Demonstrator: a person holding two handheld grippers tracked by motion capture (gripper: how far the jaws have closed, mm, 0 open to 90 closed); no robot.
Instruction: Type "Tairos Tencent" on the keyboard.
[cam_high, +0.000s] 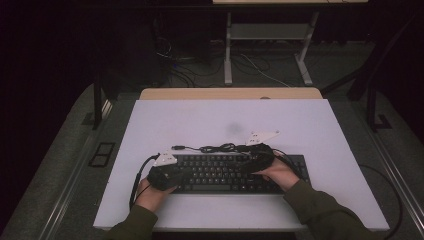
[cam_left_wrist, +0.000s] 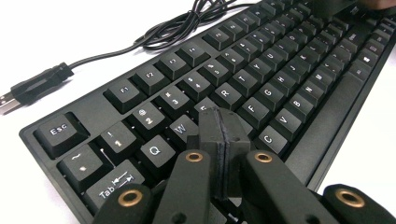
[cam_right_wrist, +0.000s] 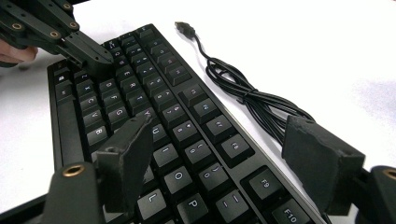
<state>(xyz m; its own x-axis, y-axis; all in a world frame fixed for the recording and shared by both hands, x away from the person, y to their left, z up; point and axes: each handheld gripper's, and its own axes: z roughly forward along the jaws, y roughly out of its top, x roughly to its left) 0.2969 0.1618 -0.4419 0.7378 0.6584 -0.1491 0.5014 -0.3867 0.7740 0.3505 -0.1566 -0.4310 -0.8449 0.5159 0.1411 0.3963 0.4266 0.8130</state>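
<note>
- The keyboard (cam_high: 227, 173) is lying flat on the white table (cam_high: 310, 125), near the person's edge, cable (cam_high: 220, 147) bunched just behind it.
- Left gripper (cam_left_wrist: 223, 128) is resting closed, tips pressing among the left-side letter keys, holding nothing.
- Right gripper (cam_right_wrist: 219, 149) is hovering open above the right-hand keys.
- Judgement: rigid, fairly light, keycaps delicate; grasp at the end edges.
- Long axis is running across the table; Esc end toward the person's left.

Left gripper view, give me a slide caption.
Shut left gripper tips over the keyboard near W, cable coiled behind.
</note>
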